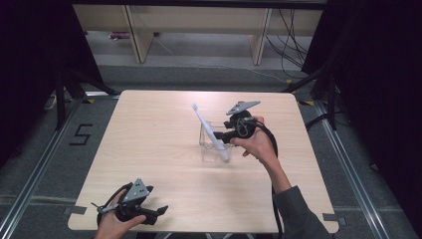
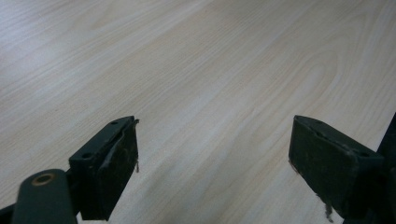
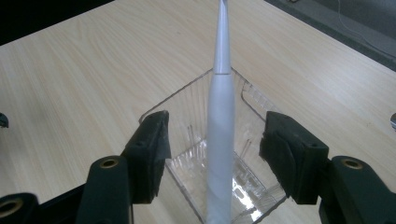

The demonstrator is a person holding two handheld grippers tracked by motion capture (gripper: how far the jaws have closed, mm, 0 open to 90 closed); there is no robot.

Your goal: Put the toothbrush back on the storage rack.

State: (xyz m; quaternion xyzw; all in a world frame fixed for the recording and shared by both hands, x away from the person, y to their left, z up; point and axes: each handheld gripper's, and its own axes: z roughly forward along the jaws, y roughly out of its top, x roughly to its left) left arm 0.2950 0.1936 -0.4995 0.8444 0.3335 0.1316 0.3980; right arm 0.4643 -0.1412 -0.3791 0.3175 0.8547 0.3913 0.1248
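- White electric toothbrush (image 3: 220, 121) leans in a clear plastic box (image 3: 187, 105) mid-table, head tilted up and away.
- Right gripper (image 3: 215, 149) flanks its handle, jaws apart, pads clear of it.
- Left gripper (image 2: 212, 163) rests gaping wide over the table (image 2: 196, 70) near its front edge.

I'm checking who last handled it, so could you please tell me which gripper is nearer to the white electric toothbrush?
Right. The right gripper sits open beside the toothbrush, which leans in the clear container. The left gripper rests at the table's near-left edge, well away.
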